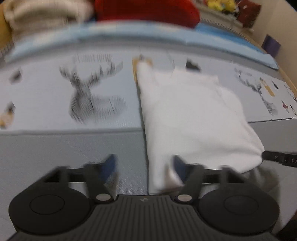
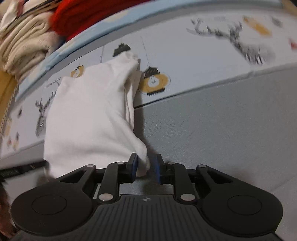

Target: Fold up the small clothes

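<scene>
A small white garment (image 1: 194,115) lies folded lengthwise on a grey printed mat (image 1: 55,148). In the left wrist view my left gripper (image 1: 144,165) is open, its blue pads wide apart, with the garment's near left corner lying between the fingers. In the right wrist view the same garment (image 2: 89,115) reaches to my right gripper (image 2: 145,166). Its jaws stand partly open, with the garment's near right corner between the blue pads (image 2: 134,165), touching the left one. The left wrist view is blurred by motion.
The mat (image 2: 222,129) carries deer and lantern prints, with a blue border (image 1: 130,35) at its far side. Beyond it lie a red cloth (image 1: 146,11) and a pile of cream cloth (image 2: 24,42). The other gripper's black tip (image 1: 280,159) shows at the garment's right corner.
</scene>
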A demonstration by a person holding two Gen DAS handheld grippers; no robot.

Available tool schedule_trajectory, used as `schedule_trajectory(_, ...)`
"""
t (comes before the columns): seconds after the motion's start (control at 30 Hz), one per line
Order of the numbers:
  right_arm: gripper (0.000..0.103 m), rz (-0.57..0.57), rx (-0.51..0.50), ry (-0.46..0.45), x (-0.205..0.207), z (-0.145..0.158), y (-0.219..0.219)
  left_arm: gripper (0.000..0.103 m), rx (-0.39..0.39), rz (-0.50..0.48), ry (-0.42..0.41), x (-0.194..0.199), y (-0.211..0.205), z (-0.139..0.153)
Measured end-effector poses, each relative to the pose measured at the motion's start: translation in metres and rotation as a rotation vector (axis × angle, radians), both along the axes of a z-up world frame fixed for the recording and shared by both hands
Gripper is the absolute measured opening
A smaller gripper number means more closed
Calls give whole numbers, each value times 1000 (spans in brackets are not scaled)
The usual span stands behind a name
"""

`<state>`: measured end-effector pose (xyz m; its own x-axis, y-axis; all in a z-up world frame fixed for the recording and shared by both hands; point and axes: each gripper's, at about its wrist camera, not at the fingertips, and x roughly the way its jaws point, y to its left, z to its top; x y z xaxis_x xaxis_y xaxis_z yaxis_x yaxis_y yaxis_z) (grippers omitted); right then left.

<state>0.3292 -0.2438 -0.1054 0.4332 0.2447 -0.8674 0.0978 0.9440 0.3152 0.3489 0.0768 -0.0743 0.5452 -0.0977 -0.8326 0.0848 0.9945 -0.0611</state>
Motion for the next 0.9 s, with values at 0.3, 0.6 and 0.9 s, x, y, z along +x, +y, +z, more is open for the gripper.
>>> schedule_trajectory(0.3,59,38,-316,-615,-84,120,25,102,101,69,-379,-90,0,103)
schedule_trajectory(0.6,86,22,-229,-666,-181,145,27,103,61,57,-489,-206,-25,114)
schedule_trajectory(0.9,86,5,-224,-582,-215,119,43,103,58,83,-264,-197,-32,66)
